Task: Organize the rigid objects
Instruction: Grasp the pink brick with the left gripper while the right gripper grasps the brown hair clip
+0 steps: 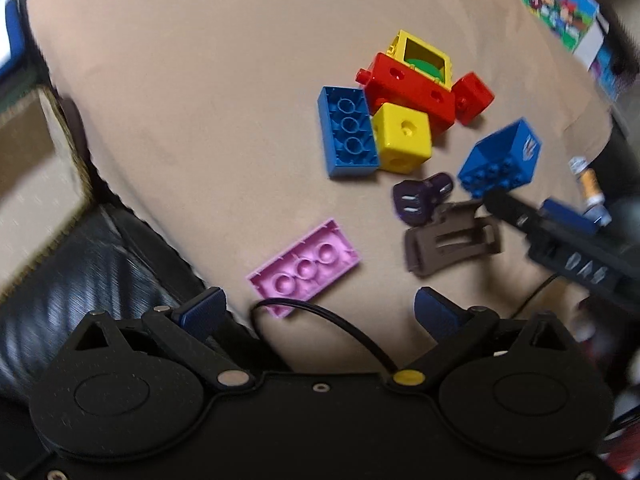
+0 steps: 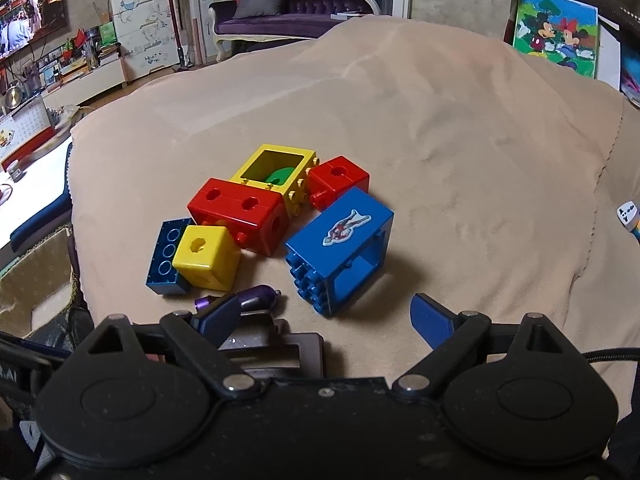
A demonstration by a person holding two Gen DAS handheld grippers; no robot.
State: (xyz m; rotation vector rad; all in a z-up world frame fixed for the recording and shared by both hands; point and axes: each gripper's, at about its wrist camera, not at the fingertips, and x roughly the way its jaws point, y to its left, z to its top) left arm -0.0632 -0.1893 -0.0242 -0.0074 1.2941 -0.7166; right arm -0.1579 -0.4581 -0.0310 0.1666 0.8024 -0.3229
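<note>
Right gripper (image 2: 322, 318), jaws spread, empty, is being held just short of the blue hollow block (image 2: 340, 250). Left gripper (image 1: 320, 310), likewise spread, is being held over the pink brick (image 1: 304, 266). A green piece (image 2: 278, 176) is being contained by the yellow frame block (image 2: 276, 168).

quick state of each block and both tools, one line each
left tool: open, empty
right tool: open, empty
pink brick: upside down, apart from the pile
blue brick: upside down, against the yellow cube
yellow cube: resting against the red block
red block: lying flat, holes up
yellow frame: opening up, green piece inside
blue frame: tipped on its side, sticker up
</note>
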